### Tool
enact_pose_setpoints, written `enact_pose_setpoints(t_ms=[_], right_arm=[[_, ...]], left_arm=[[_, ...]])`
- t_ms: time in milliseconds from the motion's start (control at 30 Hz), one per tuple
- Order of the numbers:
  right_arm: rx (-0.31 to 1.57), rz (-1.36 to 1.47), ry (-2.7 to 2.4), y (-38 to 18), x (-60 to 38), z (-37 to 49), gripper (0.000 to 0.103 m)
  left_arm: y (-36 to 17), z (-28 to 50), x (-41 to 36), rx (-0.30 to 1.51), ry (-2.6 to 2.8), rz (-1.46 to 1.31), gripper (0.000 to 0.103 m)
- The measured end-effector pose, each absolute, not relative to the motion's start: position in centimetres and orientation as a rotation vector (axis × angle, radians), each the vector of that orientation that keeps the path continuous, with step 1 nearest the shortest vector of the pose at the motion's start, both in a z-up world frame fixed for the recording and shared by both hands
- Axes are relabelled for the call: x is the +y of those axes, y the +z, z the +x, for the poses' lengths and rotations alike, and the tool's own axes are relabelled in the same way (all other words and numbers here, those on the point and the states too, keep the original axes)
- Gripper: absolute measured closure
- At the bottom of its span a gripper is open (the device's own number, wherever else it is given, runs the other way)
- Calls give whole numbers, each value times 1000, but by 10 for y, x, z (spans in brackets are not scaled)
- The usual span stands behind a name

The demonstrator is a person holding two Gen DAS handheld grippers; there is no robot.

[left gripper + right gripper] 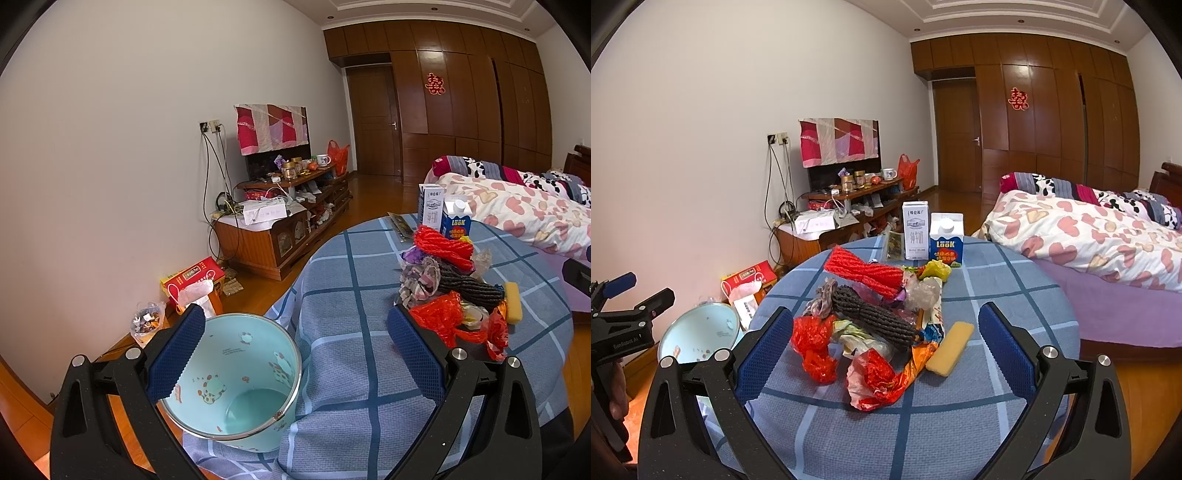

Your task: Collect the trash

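A pale blue waste bin [236, 384] stands on the floor by the round table's left edge; it also shows as the bin [698, 332] in the right wrist view. My left gripper [295, 354] is open, one finger over the bin's rim. A heap of trash [871, 325] lies on the blue checked tablecloth [997, 295]: red plastic bags, wrappers, a red rope bundle [864, 273], a dark rope bundle [875, 317] and a yellow sponge [951, 347]. My right gripper [886, 354] hangs open just in front of the heap, holding nothing. The same heap [454, 288] lies right of the left gripper.
Two cartons, a white one [916, 230] and a blue one [946, 240], stand at the table's far side. A bed [1089, 236] lies right. A cluttered TV cabinet [280, 225] lines the left wall, with boxes [195, 280] on the floor.
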State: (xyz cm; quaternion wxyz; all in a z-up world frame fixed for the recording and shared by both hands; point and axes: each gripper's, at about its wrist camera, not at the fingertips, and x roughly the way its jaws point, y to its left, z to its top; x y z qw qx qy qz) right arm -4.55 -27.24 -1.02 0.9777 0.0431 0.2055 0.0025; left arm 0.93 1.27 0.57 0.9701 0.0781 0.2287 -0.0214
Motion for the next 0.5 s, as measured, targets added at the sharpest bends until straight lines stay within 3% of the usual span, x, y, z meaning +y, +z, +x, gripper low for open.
enact_pose_setpoints(t_ms=[500], right_arm=[[417, 91, 7, -12, -272, -45, 5]], left_arm=[[9, 13, 20, 463, -42, 159, 6]])
